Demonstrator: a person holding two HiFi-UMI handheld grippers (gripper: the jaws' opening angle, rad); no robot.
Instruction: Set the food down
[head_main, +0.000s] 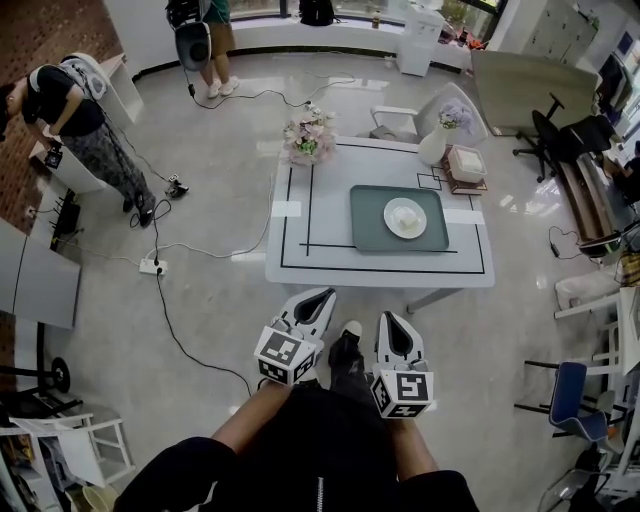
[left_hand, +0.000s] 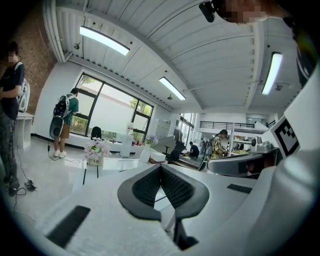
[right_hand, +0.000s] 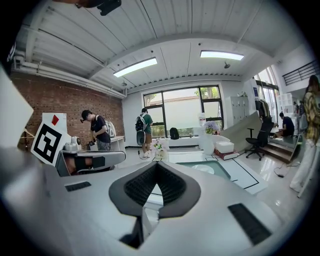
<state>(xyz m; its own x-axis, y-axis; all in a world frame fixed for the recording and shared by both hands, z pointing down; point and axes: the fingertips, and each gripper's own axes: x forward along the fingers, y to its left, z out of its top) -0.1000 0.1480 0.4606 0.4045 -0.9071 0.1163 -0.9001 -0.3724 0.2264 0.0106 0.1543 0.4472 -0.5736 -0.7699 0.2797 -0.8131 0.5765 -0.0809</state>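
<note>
A white plate (head_main: 405, 217) with a pale piece of food on it rests on a green tray (head_main: 370, 235) on the white table (head_main: 300, 262) ahead. Both grippers hang low in front of the person's body, short of the table's near edge. The left gripper (head_main: 325, 294) is shut and holds nothing; in its own view the pads (left_hand: 150, 185) meet at the tip. Beside it the right gripper (head_main: 393, 317) is also shut and empty. The right gripper view looks across the table at the tray (right_hand: 220, 170) and plate (right_hand: 204, 169).
A flower pot (head_main: 309, 137), a white vase (head_main: 433, 146) and a box on books (head_main: 466, 163) stand at the table's far side. Cables and a power strip (head_main: 152, 266) lie on the floor to the left. Two people (head_main: 75, 120) stand at the left and back. Chairs (head_main: 575, 400) crowd the right.
</note>
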